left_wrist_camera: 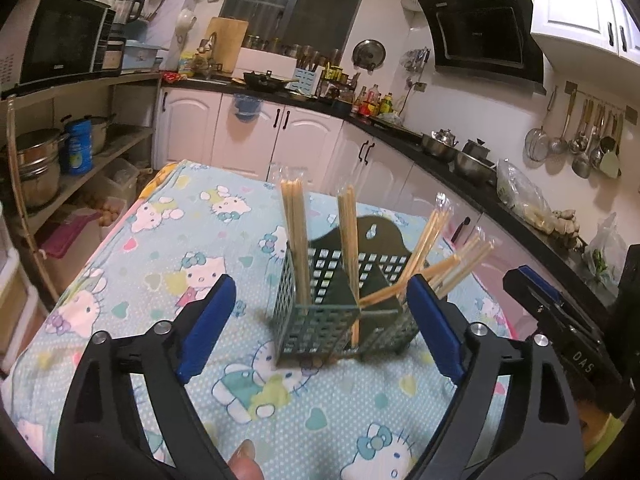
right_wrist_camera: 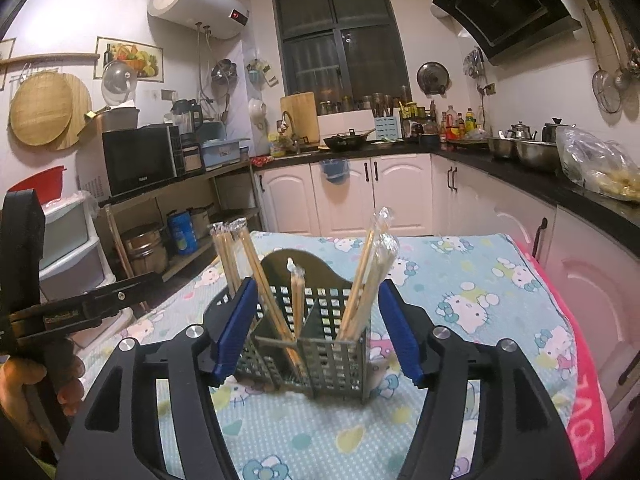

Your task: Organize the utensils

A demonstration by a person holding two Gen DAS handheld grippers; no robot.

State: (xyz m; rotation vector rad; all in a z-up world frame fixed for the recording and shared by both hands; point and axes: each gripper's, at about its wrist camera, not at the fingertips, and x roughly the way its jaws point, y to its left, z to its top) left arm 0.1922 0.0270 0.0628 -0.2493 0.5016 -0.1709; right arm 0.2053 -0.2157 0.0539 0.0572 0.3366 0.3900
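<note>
Left tool [left_wrist_camera: 322, 316] and right tool [right_wrist_camera: 316, 330] spread wide, empty, flanking green holder [left_wrist_camera: 320, 328]; wrapped chopsticks [left_wrist_camera: 294, 236] inside, upright, some leaning.

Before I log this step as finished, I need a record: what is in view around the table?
utensil holder: one, dark green grid plastic with compartments, upright on the table.
wrapped chopsticks: several pairs, pale wood in clear sleeves, standing or leaning in the holder; exact count unclear.
tablecloth: one, light blue with cartoon cats, covering the table.
microwave: one, black, on the shelf at left.
water heater: one, white, high on the wall.
wok: one, black, on the far counter.
left gripper: black with blue pads, open, holding nothing, holder beyond it.
right gripper: same colours, open, pads either side of the holder, not pressing.
</note>
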